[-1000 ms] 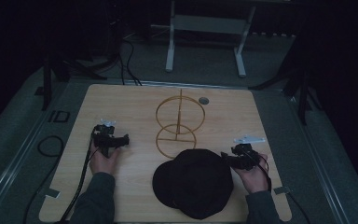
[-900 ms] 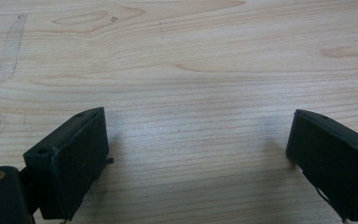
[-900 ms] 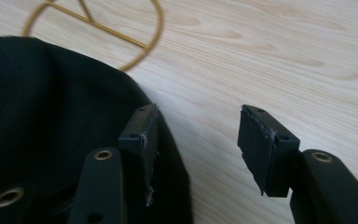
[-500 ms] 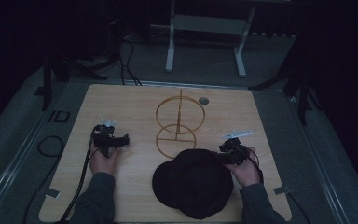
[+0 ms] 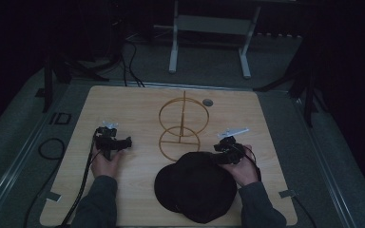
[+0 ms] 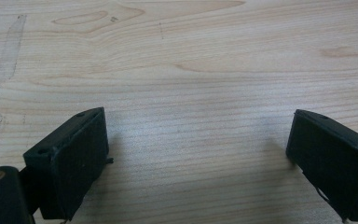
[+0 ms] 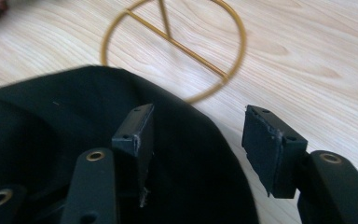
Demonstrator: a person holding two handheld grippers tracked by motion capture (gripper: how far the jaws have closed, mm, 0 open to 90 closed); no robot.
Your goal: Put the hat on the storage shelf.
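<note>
Right tongs [image 7: 196, 140] half open astride black hat [image 5: 195, 187] brim (just been widening), left tongs [image 6: 198, 154] wide, empty.

You work at a pale wooden table [image 5: 123, 204] with visible grain, set on grey carpet [image 5: 323, 156]. Beyond it stands a white metal frame [image 5: 209, 28] on two legs. Black cables [image 5: 133, 52] trail across the floor, and the room around you lies dark.
</note>
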